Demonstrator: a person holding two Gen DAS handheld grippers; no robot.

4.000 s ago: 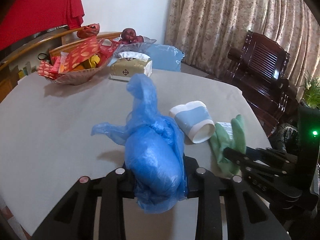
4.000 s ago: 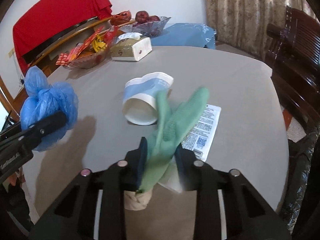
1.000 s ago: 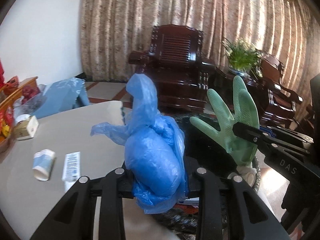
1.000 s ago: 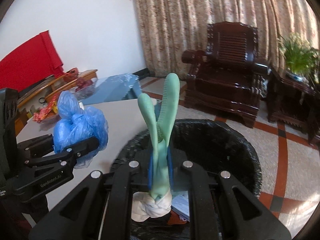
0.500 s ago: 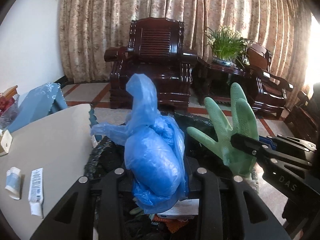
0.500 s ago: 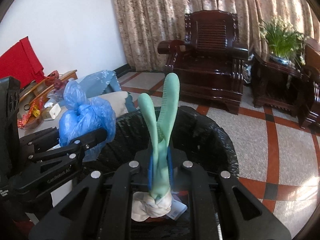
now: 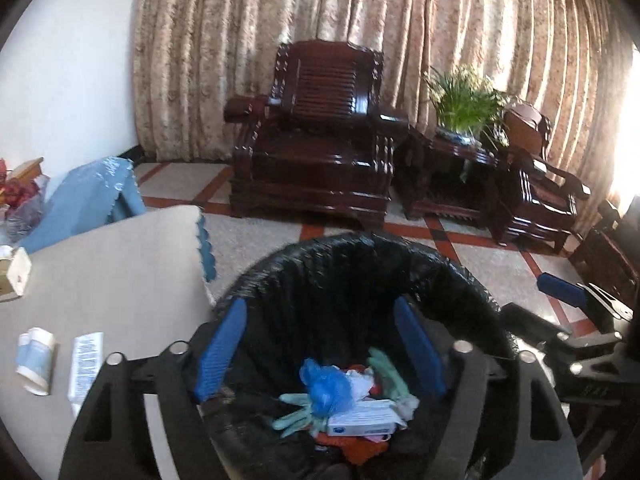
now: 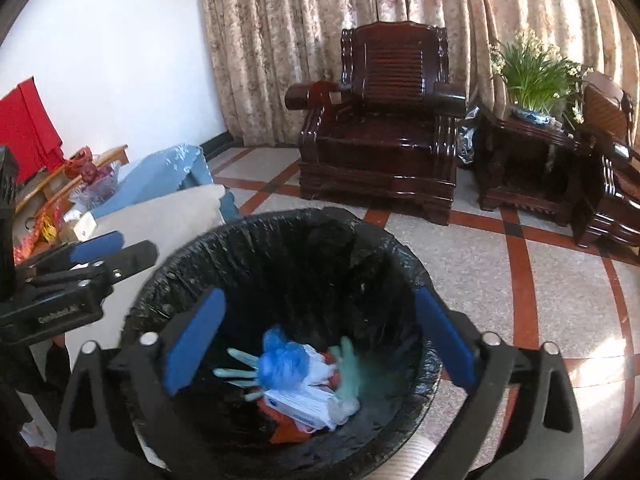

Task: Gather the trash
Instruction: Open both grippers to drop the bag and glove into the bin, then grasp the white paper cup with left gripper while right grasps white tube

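Grippers spread wide, empty, above bin (image 8: 168,280)
Risk: cup (image 7: 35,354) and wrapper (image 7: 85,360) on surface (image 7: 120,264) get missed.

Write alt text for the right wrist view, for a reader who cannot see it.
The open right gripper hangs over a black-lined trash bin holding a blue plastic bag, green gloves and a white box. The left gripper, also open, sits at left near the table; a dark wooden armchair and curtains stand behind.
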